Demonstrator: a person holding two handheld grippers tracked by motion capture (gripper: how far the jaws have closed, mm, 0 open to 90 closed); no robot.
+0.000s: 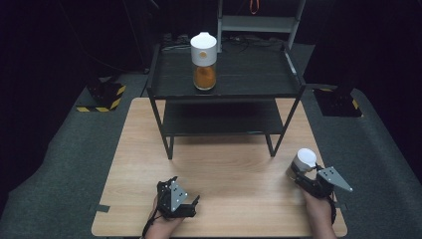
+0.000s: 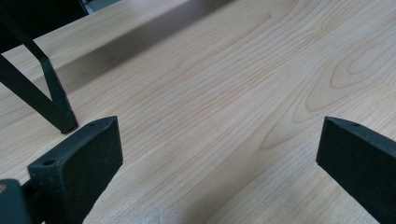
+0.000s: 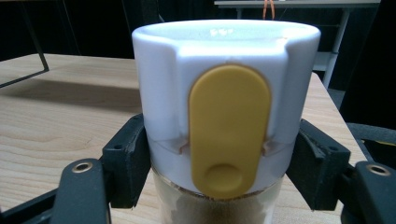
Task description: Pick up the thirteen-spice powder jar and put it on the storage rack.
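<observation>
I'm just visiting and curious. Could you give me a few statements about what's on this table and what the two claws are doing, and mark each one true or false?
1. The right claw is clamped on a white-lidded jar. True.
2. The left claw holds a jar too. False: its jaws stand open over bare table.
3. A jar of orange powder stands on the black shelf rack's top level. True.
4. The held jar's lid has a blue tab. False: the tab is yellow.
5. The rack's lower level holds a jar. False: nothing stands there.
</observation>
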